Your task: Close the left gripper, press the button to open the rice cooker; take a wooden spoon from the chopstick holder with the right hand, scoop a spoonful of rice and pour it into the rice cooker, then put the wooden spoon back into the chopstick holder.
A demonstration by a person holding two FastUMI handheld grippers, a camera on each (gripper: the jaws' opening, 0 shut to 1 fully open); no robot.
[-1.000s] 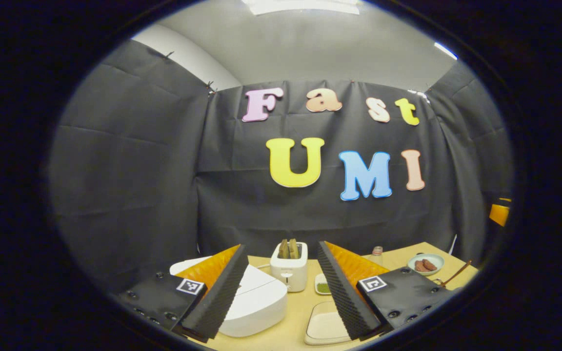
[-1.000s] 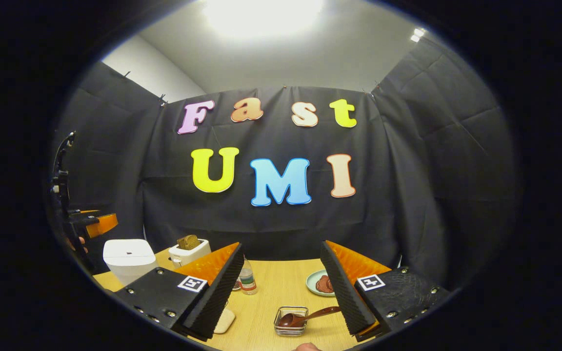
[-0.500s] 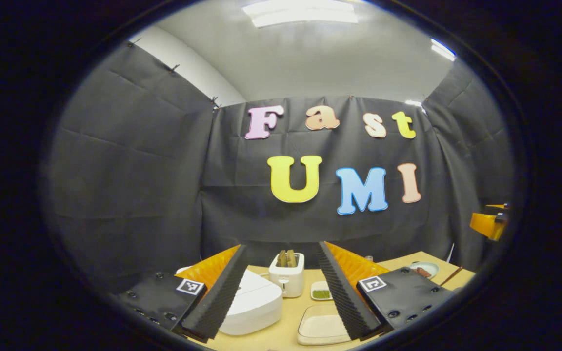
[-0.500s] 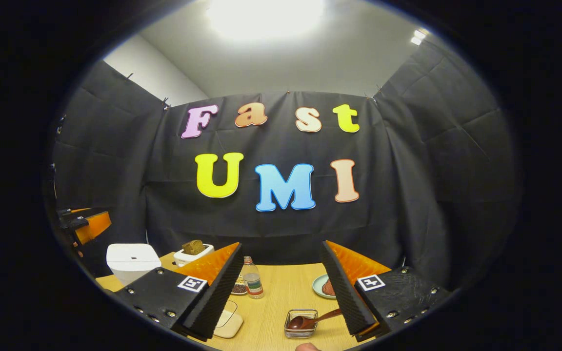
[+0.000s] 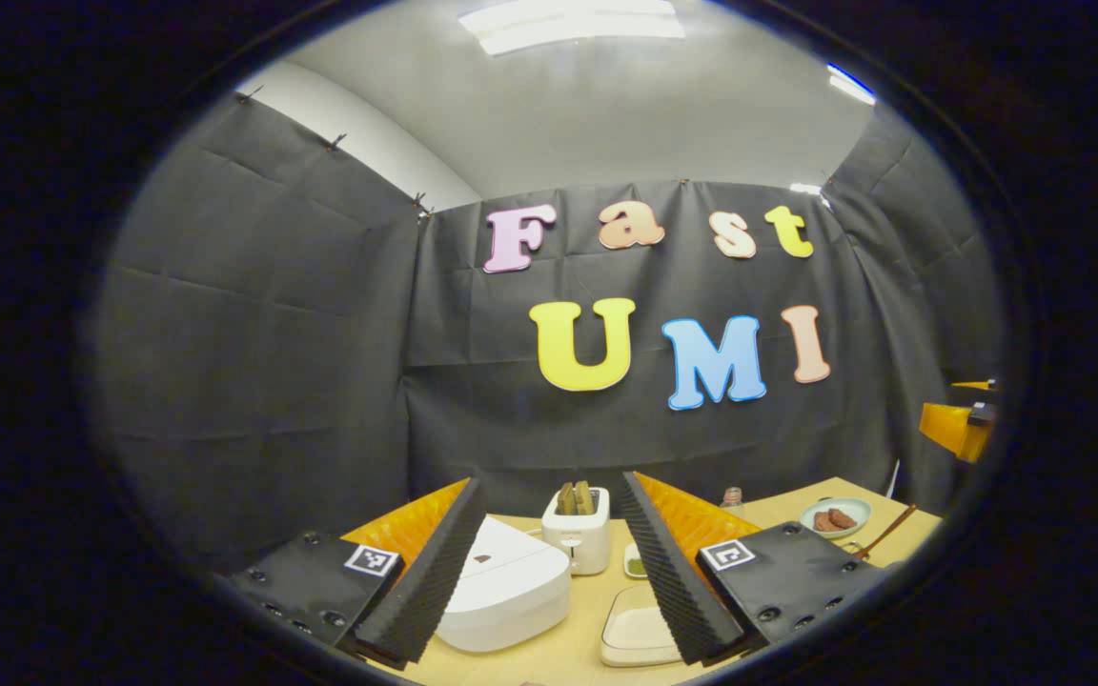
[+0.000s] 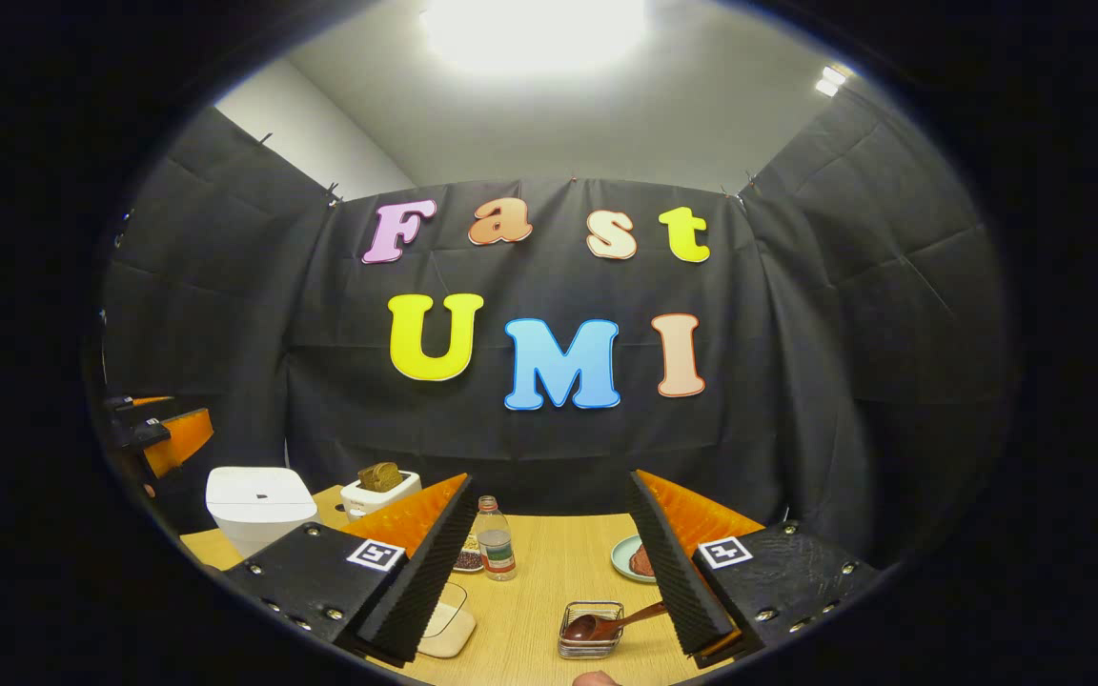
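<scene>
Rice cooker (image 5: 503,595) sits nearer the left gripper (image 5: 549,572) than before.

staged kitchen booth | black cloth wall (image 6: 844,333) | table (image 6: 549,562) | toaster (image 5: 580,538)

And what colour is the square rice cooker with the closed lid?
White. The square rice cooker shows best in the left gripper view.

Left gripper (image 5: 549,572) fingers spread wide; right gripper (image 6: 549,572) likewise, empty.
</scene>
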